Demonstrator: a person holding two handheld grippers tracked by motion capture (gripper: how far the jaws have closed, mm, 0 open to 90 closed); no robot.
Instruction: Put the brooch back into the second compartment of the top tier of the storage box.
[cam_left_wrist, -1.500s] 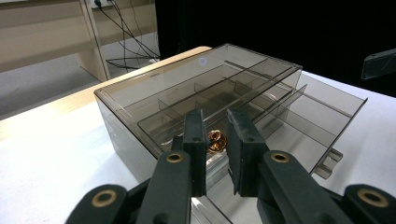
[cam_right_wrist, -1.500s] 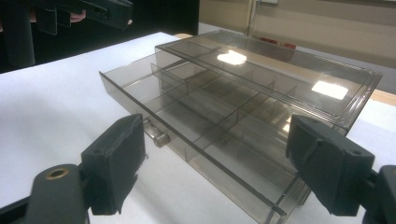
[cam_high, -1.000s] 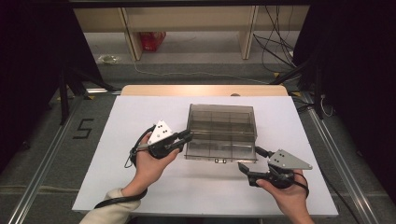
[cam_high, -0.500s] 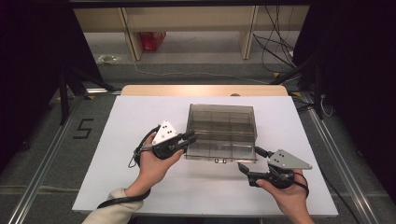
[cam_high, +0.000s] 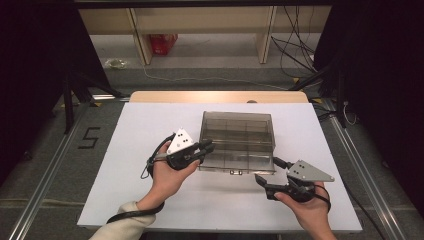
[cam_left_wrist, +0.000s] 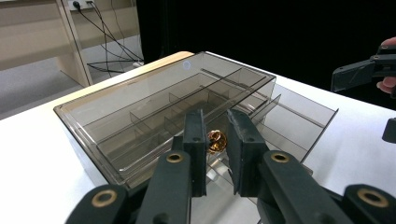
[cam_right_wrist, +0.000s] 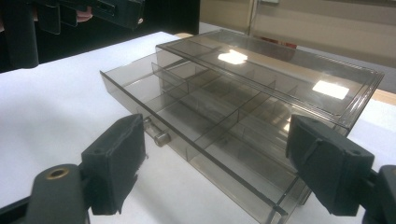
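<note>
Left gripper (cam_left_wrist: 217, 149) clamped on a small gold piece (cam_left_wrist: 216, 141) over the box (cam_high: 237, 136) drawer's (cam_right_wrist: 196, 116) left end. Right gripper (cam_right_wrist: 215, 172) jaws wide apart, near the table's (cam_high: 150, 120) front edge, facing the pulled-out drawer. Box mid-table.

White table (cam_high: 150, 125) carried a smoky clear plastic drawer box (cam_high: 237, 127), its drawer (cam_high: 235, 162) pulled partly out.

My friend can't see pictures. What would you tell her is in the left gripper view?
Two black jaws of the left gripper pinch a small shiny gold thing above a smoky clear plastic drawer box on a white table. The box's divided drawer is pulled partly out.
</note>
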